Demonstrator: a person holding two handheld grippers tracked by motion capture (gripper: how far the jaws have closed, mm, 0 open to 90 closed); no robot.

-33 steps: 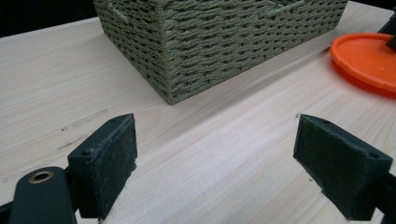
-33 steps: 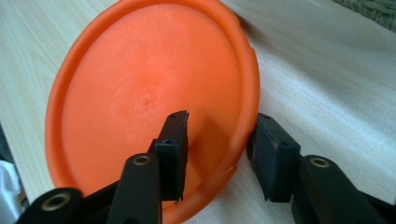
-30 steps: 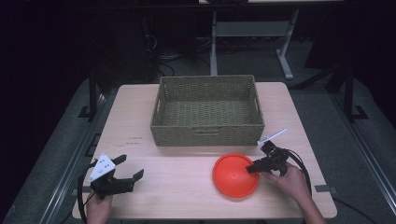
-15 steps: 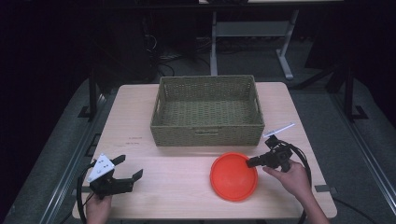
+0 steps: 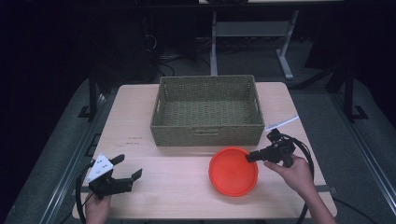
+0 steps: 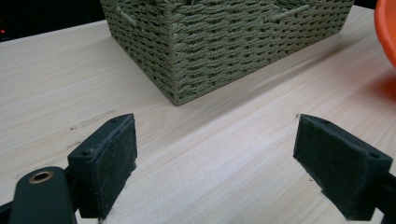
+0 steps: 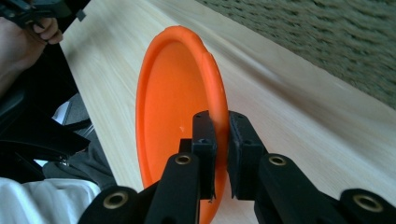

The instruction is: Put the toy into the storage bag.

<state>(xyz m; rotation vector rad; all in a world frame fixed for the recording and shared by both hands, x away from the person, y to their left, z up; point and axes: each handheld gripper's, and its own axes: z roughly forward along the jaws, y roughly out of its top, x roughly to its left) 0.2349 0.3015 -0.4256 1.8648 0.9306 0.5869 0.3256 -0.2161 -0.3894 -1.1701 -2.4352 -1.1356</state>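
1. Orange plate [image 5: 233, 171] sits near the table's [image 5: 187, 182] front edge, its rim pinched by the right gripper [image 5: 249, 157].
2. Left gripper [image 5: 127, 168], jaws spread, rests at the front-left corner.
3. Dark room behind the wicker basket [image 5: 208, 112].

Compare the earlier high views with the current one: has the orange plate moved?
Yes. The orange plate, clamped by the right gripper, has shifted left and nearer the wicker basket.
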